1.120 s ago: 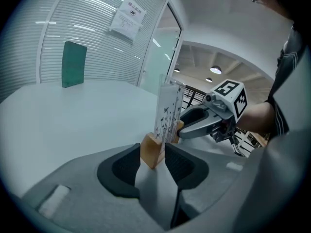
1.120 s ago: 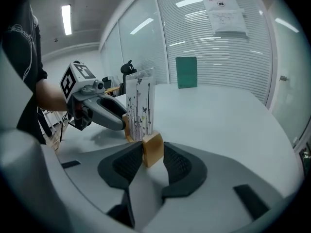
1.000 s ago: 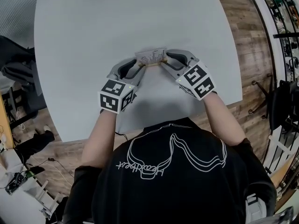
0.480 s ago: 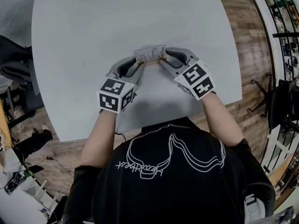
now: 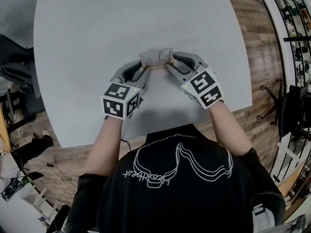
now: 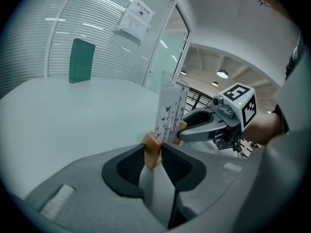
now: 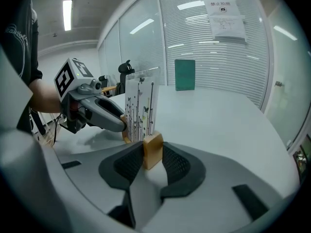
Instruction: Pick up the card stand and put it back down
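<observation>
Grasp step: the left gripper (image 5: 144,68) and right gripper (image 5: 169,63) are closing their jaws onto opposite ends of the card stand (image 5: 156,58), a pale wooden bar holding an upright printed card, apparently resting on the white round table (image 5: 97,42); next comes a level, simultaneous lift.

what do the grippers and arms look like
The left tongs and right tongs are grey moulded plastic with black textured pads, each carrying a white cube of black square markers. Both are closing with the stand between them. Short black sleeves; black T-shirt with a white line drawing.
</observation>
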Action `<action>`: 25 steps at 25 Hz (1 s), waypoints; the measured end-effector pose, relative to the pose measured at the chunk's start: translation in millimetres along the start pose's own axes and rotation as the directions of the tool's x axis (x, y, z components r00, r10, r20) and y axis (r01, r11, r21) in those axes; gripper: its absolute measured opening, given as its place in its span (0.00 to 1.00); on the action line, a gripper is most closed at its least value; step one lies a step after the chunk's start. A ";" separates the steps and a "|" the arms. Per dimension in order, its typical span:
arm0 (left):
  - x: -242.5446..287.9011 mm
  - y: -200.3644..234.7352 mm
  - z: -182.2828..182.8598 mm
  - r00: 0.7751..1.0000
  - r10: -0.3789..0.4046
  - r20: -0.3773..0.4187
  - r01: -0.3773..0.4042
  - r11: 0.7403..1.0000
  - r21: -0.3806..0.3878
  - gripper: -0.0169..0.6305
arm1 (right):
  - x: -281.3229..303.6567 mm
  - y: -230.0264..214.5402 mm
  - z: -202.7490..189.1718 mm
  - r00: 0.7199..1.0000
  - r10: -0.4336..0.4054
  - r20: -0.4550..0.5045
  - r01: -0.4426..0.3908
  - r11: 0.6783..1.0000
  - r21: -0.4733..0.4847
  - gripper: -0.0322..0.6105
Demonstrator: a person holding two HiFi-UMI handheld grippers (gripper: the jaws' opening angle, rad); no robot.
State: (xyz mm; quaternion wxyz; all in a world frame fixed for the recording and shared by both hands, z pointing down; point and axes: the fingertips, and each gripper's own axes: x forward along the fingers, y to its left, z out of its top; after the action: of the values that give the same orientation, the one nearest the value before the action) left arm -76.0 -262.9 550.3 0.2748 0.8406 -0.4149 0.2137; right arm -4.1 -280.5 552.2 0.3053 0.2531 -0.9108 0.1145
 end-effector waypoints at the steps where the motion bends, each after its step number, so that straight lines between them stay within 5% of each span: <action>1: -1.6 0.3 0.2 1.000 -0.001 0.003 0.001 1.000 -0.002 0.21 | -0.4 1.2 1.6 1.000 0.000 0.007 0.000 1.000 0.005 0.24; 25: -124.0 -56.6 21.5 0.989 0.059 0.132 -0.058 0.998 -0.011 0.20 | -83.8 87.3 62.5 0.984 -0.002 0.177 0.003 1.000 -0.006 0.24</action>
State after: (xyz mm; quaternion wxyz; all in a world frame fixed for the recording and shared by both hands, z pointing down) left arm -97.0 -176.1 445.1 0.2434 0.8395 -0.4574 0.1637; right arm -24.1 -196.6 446.9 0.2240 0.2626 -0.9344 0.0882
